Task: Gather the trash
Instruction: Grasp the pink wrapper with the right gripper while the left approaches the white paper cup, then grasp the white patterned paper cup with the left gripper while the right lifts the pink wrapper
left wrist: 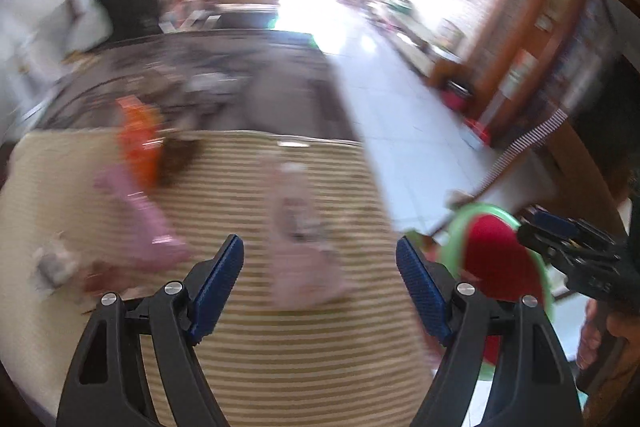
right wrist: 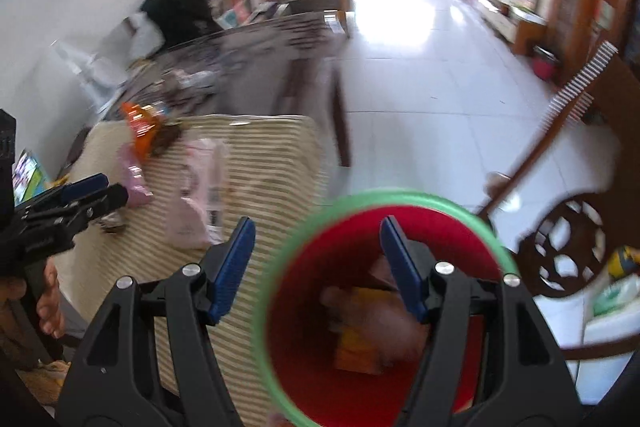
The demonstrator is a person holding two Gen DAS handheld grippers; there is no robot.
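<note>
On the striped mat (left wrist: 240, 367) that covers the tabletop, going left to right: a crumpled scrap (left wrist: 52, 263) near the left edge, a pink wrapper (left wrist: 136, 215) with an orange packet (left wrist: 138, 135) just behind it, then a pale pink bag (left wrist: 300, 239) in the middle. All look light, thin and crinkly, likely slippery; I would pinch each at a raised fold or a free edge, not press down on the flat face. The left gripper (left wrist: 320, 279) hovers over the pale bag, jaws wide and empty. Further right, the red bin with a green rim (right wrist: 384, 203) stands beside the mat, with yellow and brownish rubbish already inside. The right gripper (right wrist: 318, 267) hangs above its mouth, jaws apart and holding nothing
</note>
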